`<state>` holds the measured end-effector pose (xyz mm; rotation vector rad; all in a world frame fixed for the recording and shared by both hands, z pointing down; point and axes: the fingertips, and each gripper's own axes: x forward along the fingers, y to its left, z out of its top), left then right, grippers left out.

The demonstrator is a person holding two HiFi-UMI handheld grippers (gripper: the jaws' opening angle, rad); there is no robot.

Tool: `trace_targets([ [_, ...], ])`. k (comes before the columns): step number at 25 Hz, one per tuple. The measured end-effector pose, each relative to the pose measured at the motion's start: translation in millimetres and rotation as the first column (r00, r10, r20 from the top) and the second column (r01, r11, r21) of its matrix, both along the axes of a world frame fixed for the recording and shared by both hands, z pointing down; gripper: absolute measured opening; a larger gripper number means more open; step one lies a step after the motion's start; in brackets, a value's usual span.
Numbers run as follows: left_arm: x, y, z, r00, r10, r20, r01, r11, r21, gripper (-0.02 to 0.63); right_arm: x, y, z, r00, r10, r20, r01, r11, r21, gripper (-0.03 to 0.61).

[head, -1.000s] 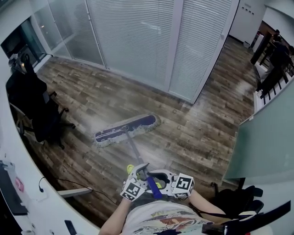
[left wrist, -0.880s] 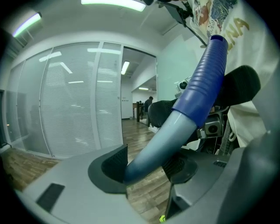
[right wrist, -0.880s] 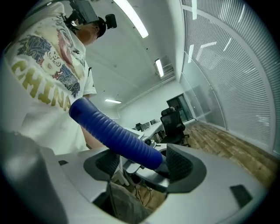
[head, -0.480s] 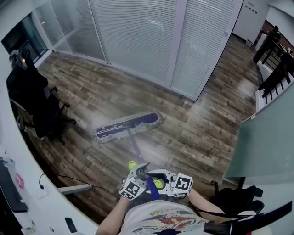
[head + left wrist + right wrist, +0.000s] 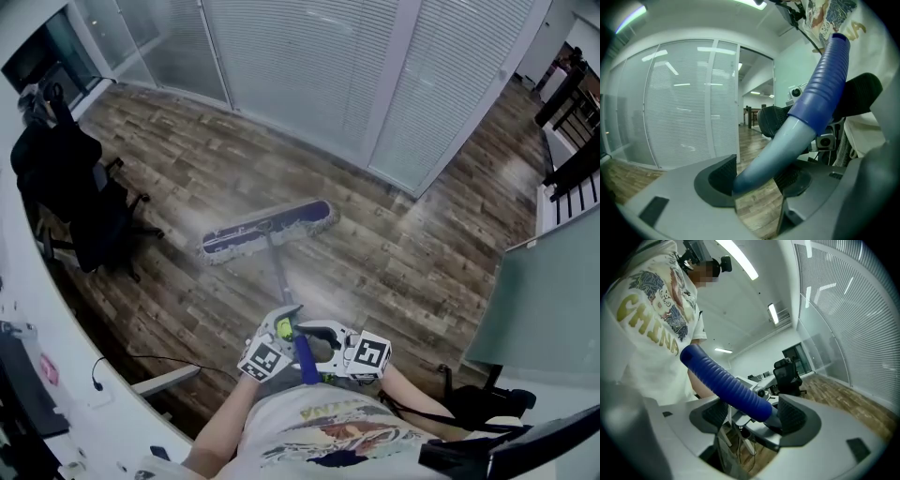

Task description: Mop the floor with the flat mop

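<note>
Head view: the left tongs (image 5: 284, 330) and right tongs (image 5: 314, 361) sit close together in front of the person's body, both clamped on the handle of the flat mop (image 5: 272, 246). The left tongs hold higher up the picture, on the grey pole (image 5: 278, 281), and the right tongs hold nearer the body, on the blue grip (image 5: 305, 358). From the tongs the pole slants forward and down to the mop head (image 5: 267, 230), which lies flat on the wood-look floor (image 5: 412, 253), well ahead of both tongs and slightly to their left. Farther left of the tongs stands a black office chair (image 5: 70, 206). Beyond the mop head runs a wall of white blinds (image 5: 309, 66).

Left gripper view: the jaws are drawn narrow onto the pale pole, one dark pad on each side, just below where the ribbed blue grip begins. The grip rises up and to the right, away from the tongs. Floor planks show under the jaws.

Right gripper view: the jaws are closed on the ribbed blue grip near its lower end. The grip's free end points up and left toward the person's printed white shirt (image 5: 647, 333).
</note>
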<state>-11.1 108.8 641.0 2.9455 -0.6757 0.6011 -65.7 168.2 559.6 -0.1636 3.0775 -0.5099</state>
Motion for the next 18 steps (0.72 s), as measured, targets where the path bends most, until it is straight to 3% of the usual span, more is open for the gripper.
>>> trace_targets([
  [9,-63.7,-130.8,-3.0,1.000,0.024,0.012,-0.024,1.000,-0.010,0.222,-66.3,-131.7,-3.9,0.999,0.032,0.006,-0.032,0.999,-0.004,0.298],
  [18,-84.4,-266.3,-9.1,1.000,0.008,-0.005,-0.008,1.000,-0.010,0.222,-85.0,-267.7,-9.5,0.999,0.047,0.028,-0.047,0.999,-0.005,0.298],
])
